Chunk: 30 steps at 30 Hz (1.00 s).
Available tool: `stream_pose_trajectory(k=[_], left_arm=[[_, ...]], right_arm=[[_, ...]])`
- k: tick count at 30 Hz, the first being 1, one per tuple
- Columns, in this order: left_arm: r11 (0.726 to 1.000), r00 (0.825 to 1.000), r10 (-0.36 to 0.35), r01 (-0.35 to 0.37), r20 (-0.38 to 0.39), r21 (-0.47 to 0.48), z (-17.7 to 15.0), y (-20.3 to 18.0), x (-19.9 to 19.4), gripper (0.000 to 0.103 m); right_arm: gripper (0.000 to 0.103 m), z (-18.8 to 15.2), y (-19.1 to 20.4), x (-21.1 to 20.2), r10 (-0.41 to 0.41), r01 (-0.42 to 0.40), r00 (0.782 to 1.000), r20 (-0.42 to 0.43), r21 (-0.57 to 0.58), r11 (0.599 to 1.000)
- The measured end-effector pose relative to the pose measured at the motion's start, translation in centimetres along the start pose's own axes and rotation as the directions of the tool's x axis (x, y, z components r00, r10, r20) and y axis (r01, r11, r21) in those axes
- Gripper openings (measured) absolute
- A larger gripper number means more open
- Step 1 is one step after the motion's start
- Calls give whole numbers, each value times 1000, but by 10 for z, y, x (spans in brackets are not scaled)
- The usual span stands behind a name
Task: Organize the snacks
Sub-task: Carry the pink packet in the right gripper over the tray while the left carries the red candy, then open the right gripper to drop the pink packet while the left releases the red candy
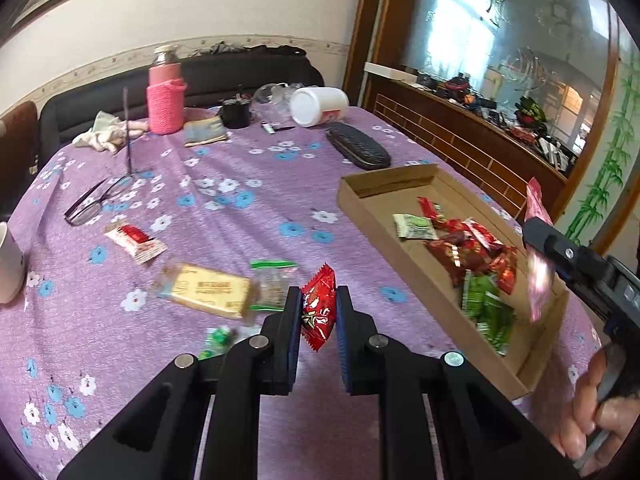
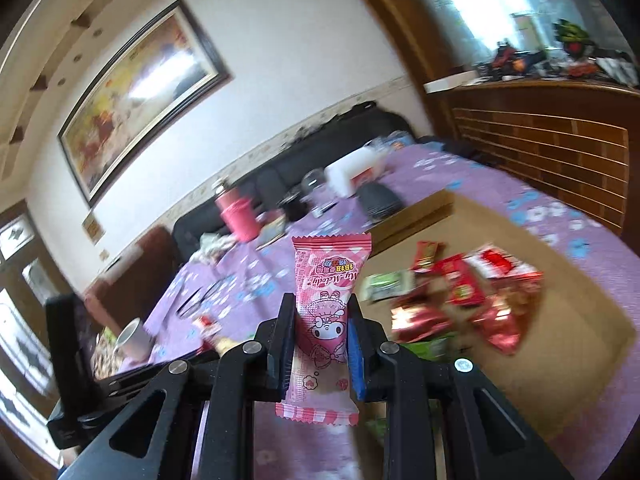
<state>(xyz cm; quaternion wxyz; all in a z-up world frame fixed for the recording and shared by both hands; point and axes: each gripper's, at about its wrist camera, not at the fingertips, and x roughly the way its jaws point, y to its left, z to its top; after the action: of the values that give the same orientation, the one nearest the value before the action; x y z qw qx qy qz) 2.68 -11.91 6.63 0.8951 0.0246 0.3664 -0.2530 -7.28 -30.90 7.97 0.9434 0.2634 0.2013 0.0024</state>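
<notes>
Left wrist view: left gripper point(image 1: 319, 312) fingers clamped tight on a red snack packet point(image 1: 319, 307), lower centre of frame, packet standing upright between the pads, above the purple flowered counter point(image 1: 224, 216). Cardboard box point(image 1: 362, 200) sits right of centre, already holding red and green packets. Right gripper point(image 1: 538, 236) at the right edge, over the box, fingers pinched nearly closed on a pink snack packet point(image 1: 538, 276) hanging down blurred.

Right wrist view: same pink snack packet point(image 2: 326, 312) upright between the fingers, lower centre, top and bottom ends sticking out past the pads; box contents to the right, blurred.

Step in hand, my read: carry both packets to the box and drop them in. Do it well: keep each grip firm until the packet is inside the box walls, lower close to the pile, then release; stagger the two grippers so they don't collide.

Still loose on the counter, left of centre: biscuit pack point(image 1: 208, 290), red-white packet point(image 1: 135, 240), green packets point(image 1: 274, 270).
</notes>
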Motion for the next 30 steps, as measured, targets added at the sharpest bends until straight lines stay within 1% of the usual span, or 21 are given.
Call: stream_pose_trajectory(k=[3,6,10,13,16,19,23,24,26,30], left_arm=[[1000,1000,-13,13,-3,27,3,-17,-1,15],[998,999,-43,43,-12,46,7,-37,1,15],[993,995,-96,98,-26,74,11,-73,10,15],[985,989,-145,148,-34,92,13,-102,19,15],[972,978,-201,206,-52,112,11,-130,31,16],[959,967,-240,250,-87,132,4,-153,45,16],[952,963,-243,261,-120,161,-10,-165,61,16],[951,963,-241,260,-122,167,-13,-164,64,16],[952,965,-235,253,-115,174,-16,-161,66,16],[949,965,-246,260,-95,179,-22,-154,63,15]], right_arm=[[25,4,-24,-8,-39,39,999,24,37,999],[25,8,-47,-16,-79,75,996,52,72,995],[25,11,-77,-22,-106,95,992,73,135,986],[25,10,-94,-23,-122,109,990,71,166,980],[25,9,-104,-19,-109,95,993,55,206,974],[25,9,-106,-16,-138,127,990,39,204,971],[25,4,-108,-4,-180,180,983,-18,201,963],[25,3,-108,-1,-178,181,983,-35,201,963],[25,3,-105,2,-200,204,979,-39,173,964],[25,0,-100,7,-234,240,970,-64,129,962]])
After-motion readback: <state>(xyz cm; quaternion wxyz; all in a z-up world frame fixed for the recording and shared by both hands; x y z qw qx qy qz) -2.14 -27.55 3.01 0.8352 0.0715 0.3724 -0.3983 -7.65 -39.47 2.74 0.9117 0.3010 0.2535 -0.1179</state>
